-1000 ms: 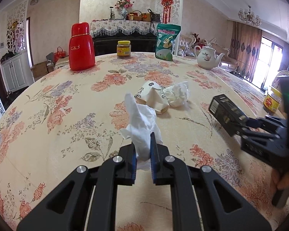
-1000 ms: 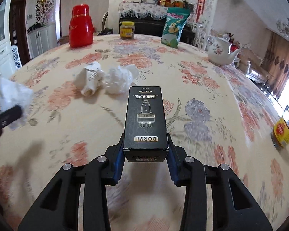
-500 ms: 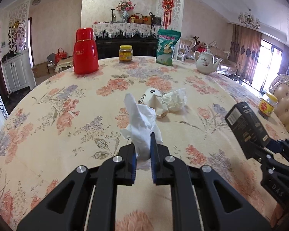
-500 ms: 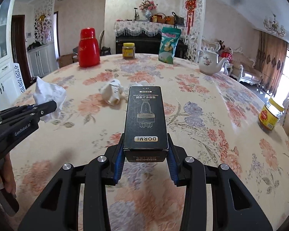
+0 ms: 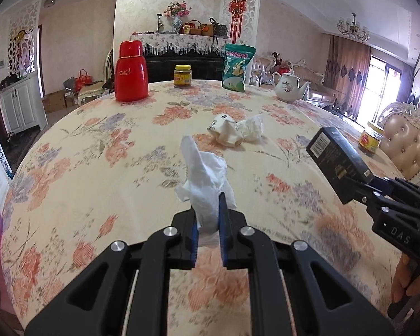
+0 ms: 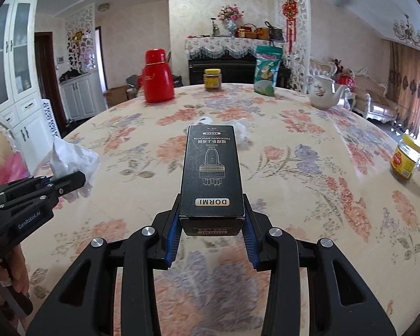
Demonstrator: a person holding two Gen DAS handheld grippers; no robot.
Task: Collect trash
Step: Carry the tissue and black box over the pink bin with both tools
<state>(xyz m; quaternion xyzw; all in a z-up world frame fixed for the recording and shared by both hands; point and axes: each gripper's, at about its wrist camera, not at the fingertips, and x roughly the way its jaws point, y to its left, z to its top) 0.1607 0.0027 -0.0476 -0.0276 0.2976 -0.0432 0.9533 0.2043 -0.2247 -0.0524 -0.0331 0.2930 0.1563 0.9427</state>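
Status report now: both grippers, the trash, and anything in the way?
Left gripper shut on tissue. Right gripper shut on black box. Crumpled cup and paper wad on table. Path clear.

- I see pale patterned wallpaper (image 5: 142,8) all round, with white lattice screens (image 6: 299,14) flanking the centre wall.
- Dark piano (image 6: 224,70) at the back under a fringed lace cloth (image 5: 179,43); flower vase (image 5: 177,16) and baskets on top.
- Red knot ornament (image 5: 238,8) hangs on the right screen.
- White cabinets (image 6: 16,84) on the left, dark doorway (image 6: 46,72) beside them.
- Chandelier (image 5: 352,28), brown curtains (image 5: 347,70), bright daylight from the window (image 5: 383,84) on the right.
- Ornate cream sofas (image 6: 369,89) and a tufted chair (image 5: 406,142).
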